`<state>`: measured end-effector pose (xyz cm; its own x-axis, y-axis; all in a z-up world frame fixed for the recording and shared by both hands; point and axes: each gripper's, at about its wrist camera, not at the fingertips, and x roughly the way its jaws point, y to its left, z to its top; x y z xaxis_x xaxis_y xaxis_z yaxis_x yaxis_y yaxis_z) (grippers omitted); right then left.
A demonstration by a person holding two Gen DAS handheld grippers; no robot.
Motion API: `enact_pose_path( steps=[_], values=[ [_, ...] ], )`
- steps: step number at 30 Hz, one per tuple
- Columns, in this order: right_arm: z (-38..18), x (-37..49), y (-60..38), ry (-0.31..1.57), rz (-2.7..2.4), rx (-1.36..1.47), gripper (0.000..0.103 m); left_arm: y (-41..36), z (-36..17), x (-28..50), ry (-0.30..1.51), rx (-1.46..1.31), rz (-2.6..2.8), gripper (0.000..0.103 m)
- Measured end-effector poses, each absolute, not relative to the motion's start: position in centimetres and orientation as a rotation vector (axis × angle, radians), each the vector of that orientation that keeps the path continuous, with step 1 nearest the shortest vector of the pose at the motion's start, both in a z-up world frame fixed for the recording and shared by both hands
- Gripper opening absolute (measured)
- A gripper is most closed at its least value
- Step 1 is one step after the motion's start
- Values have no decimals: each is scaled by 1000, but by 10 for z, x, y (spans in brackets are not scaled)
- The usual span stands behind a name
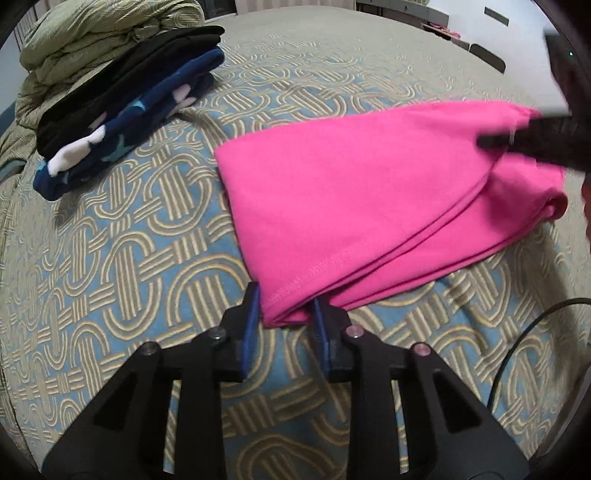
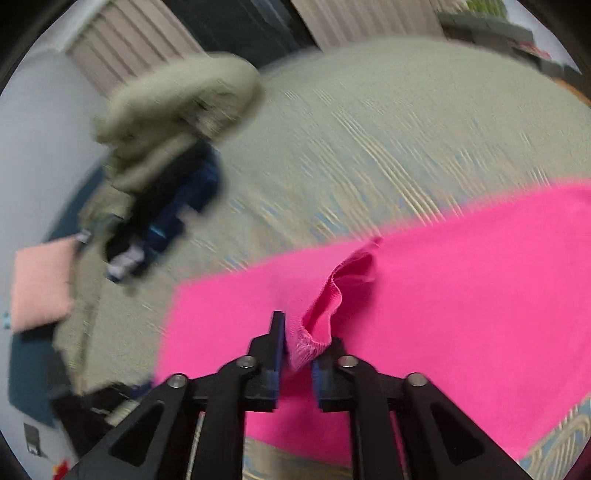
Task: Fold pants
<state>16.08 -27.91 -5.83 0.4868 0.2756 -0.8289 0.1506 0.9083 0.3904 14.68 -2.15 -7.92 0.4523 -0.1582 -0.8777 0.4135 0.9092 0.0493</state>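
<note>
Bright pink pants (image 1: 369,192) lie folded over on the patterned bedspread (image 1: 129,258). My left gripper (image 1: 284,312) is shut on their near hemmed corner, which fills the gap between the blue pads. In the left wrist view my right gripper (image 1: 495,142) shows as a blurred black shape over the far right end of the pants. In the right wrist view the right gripper (image 2: 301,350) stands open a little. The ribbed pink waistband (image 2: 321,310) bunches up loosely between its fingers, above the flat pink cloth (image 2: 461,314).
A stack of folded dark clothes (image 1: 122,110), black over navy with white patches, sits at the back left. Behind it is a bunched olive quilt (image 1: 92,33). A black cable (image 1: 524,332) runs at the right. A pale pink pillow (image 2: 40,284) lies off the bed's left side.
</note>
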Motion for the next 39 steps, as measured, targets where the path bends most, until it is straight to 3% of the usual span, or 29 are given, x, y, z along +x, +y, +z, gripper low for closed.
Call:
enact_pose_path(
  steps=[1,5,13,15,17,24,28,33,37,39],
  values=[
    [-73,160,-285,1130,48,467,21,-22,-79,147,1044,273,-359,28],
    [-78,146,-311,1079,62,632,24,-15,-79,150,1063,244,-369,30],
    [-69,152,-318,1063,11,623,39,-9,-80,144,1069,223,-359,31],
    [-67,150,-314,1055,35,623,40,-4,-78,144,1044,211,-326,38],
    [-70,151,-309,1069,79,622,43,6,-78,150,1058,143,-314,39],
    [-71,152,-305,1087,15,531,44,12,-70,138,1055,183,-353,39],
    [-60,140,-318,1048,-41,517,44,31,-62,137,1072,67,-396,39],
    [-55,119,-337,1027,-54,597,45,35,-63,160,1102,-126,-450,57],
    [-52,101,-345,1024,-70,603,45,17,-87,182,1194,-166,-470,56],
    [-49,94,-351,1015,-85,597,45,9,-94,186,1202,-169,-456,36]
  ],
)
